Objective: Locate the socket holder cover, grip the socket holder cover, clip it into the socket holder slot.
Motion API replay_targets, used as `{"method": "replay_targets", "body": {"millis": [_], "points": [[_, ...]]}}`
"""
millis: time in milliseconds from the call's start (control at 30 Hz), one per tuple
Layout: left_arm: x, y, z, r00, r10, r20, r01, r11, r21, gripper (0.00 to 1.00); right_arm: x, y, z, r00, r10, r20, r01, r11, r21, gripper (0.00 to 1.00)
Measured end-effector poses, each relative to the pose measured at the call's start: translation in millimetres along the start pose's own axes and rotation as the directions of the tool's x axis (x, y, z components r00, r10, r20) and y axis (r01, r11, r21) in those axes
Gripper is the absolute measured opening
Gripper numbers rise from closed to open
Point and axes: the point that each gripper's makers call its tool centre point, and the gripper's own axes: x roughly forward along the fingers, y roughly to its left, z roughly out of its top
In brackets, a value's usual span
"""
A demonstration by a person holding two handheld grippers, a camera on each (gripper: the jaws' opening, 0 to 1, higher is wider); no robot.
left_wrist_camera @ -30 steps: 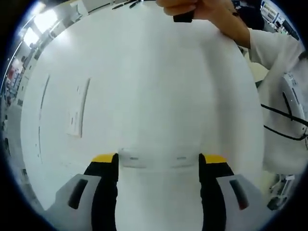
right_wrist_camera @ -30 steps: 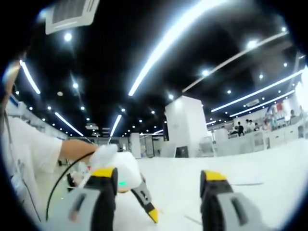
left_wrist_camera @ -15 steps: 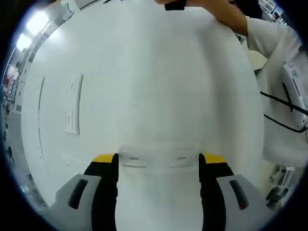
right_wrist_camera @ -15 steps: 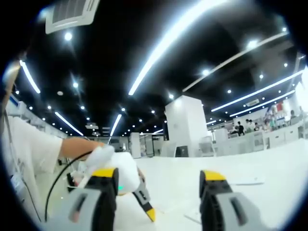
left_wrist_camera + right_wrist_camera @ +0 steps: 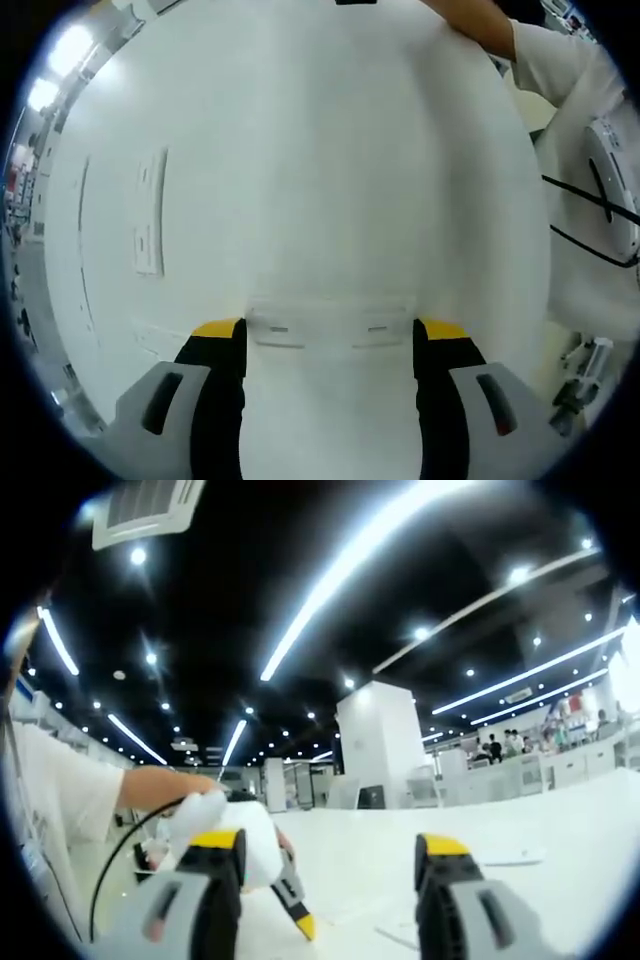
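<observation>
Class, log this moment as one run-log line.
left gripper: shut on socket holder cover | right gripper: open, raised | socket holder: on white table, uncovered

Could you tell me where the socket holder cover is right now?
In the left gripper view, the white socket holder cover spans the gap between the left gripper fingers, above the white table.

Left gripper (image 5: 330, 330) clamped, right gripper (image 5: 330, 845) (jaws apart)
</observation>
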Motion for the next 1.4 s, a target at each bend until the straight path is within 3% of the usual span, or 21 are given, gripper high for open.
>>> {"method": "replay_targets", "body": {"millis": [933,1400], "points": [[-3,-0.2,-18.6,0.996,-0.039,-0.079,0.04,0.999,0.019,0.65,1,3,-5.0,1.0,0.013,-0.016,-0.013,1.0,0.001,0.69],[-11,17.5,-31.4,0.996,-0.025,-0.082,0.025,1.0,-0.005,0.65,1,-1,-4.4,1.0,0.005,-0.017,-0.005,1.0,0.001,0.69]]}}
